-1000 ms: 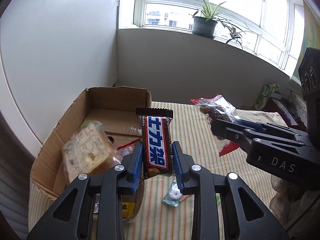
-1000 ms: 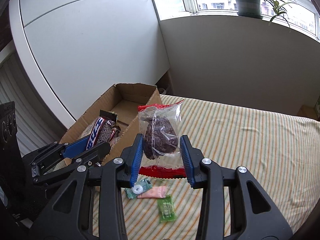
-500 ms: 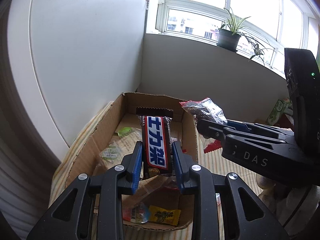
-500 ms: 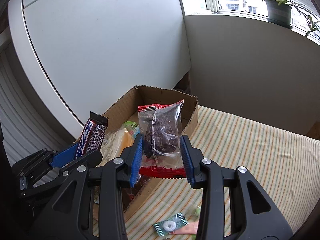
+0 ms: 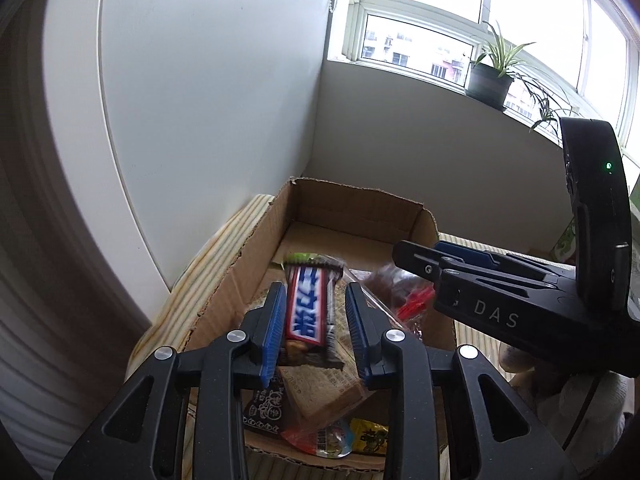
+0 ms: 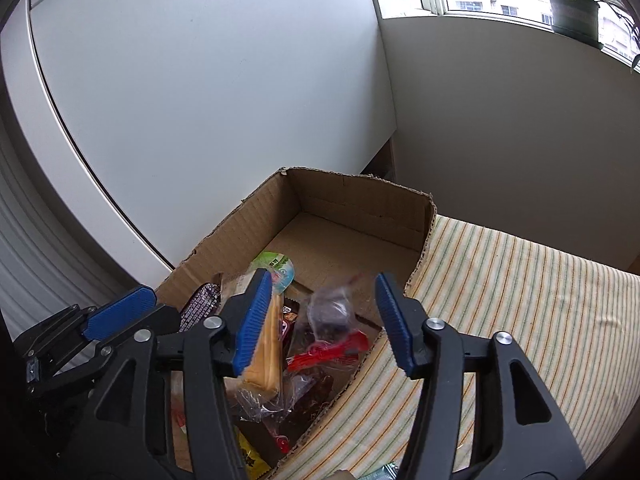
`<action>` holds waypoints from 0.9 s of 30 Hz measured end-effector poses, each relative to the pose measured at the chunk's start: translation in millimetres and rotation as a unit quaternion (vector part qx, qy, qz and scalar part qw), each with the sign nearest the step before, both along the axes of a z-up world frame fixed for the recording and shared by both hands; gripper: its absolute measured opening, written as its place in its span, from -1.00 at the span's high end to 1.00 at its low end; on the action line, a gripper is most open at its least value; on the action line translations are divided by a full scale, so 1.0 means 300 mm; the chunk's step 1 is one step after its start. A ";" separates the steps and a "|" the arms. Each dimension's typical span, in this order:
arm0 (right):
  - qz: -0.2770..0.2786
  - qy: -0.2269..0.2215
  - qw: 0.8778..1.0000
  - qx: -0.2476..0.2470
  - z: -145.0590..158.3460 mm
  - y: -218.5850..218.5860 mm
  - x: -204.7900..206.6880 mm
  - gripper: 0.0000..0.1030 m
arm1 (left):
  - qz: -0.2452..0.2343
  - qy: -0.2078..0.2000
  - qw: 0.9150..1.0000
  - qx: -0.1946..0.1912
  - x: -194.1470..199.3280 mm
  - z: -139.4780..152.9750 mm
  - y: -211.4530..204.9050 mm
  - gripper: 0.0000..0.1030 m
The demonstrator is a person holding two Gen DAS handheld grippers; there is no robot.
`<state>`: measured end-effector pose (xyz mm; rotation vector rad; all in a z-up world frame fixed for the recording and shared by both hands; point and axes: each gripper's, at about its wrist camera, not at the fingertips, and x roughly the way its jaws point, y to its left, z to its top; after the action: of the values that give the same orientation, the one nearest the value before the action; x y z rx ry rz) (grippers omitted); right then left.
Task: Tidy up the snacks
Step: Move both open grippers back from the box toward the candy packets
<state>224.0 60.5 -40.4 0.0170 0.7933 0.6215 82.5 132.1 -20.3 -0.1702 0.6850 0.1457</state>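
The left gripper (image 5: 316,328) is hanging over the cardboard box (image 5: 360,208), its 2 blue pads pinching a chocolate bar (image 5: 308,308) in a brown, blue and white wrapper that is standing tilted between them above the snacks already lying in the box. The right gripper (image 6: 320,316) is opening, its jaws spreading wide and touching nothing, while a clear bag of dark snacks with a red sealed edge (image 6: 330,324), blurred, is sitting free between and below them inside the box, beside a wrapped yellow cake slice (image 6: 266,360). The box is sitting on a striped cloth (image 6: 520,300) near the white wall.
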 end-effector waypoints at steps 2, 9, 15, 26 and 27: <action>-0.003 0.000 1.000 0.003 0.007 -0.013 -0.006 -0.16 | 0.000 -0.002 1.000 0.000 -0.005 0.003 0.001 0.43; -0.009 -0.008 1.000 0.006 0.048 -0.054 -0.033 -0.16 | -0.005 -0.005 1.000 -0.002 -0.019 0.009 -0.004 0.43; -0.013 -0.009 1.000 0.003 0.071 -0.111 -0.085 -0.16 | -0.017 -0.010 1.000 -0.010 -0.033 0.021 -0.026 0.43; -0.028 -0.003 1.000 0.003 0.066 -0.256 -0.185 -0.16 | -0.060 -0.016 0.998 -0.017 -0.087 0.019 -0.131 0.43; -0.030 0.000 1.000 0.004 0.060 -0.273 -0.191 -0.16 | -0.065 -0.015 0.998 -0.017 -0.090 0.018 -0.143 0.43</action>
<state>166.8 -21.4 -22.3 0.0475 0.7880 0.5674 55.7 89.3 -15.0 -0.1599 0.6669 0.0073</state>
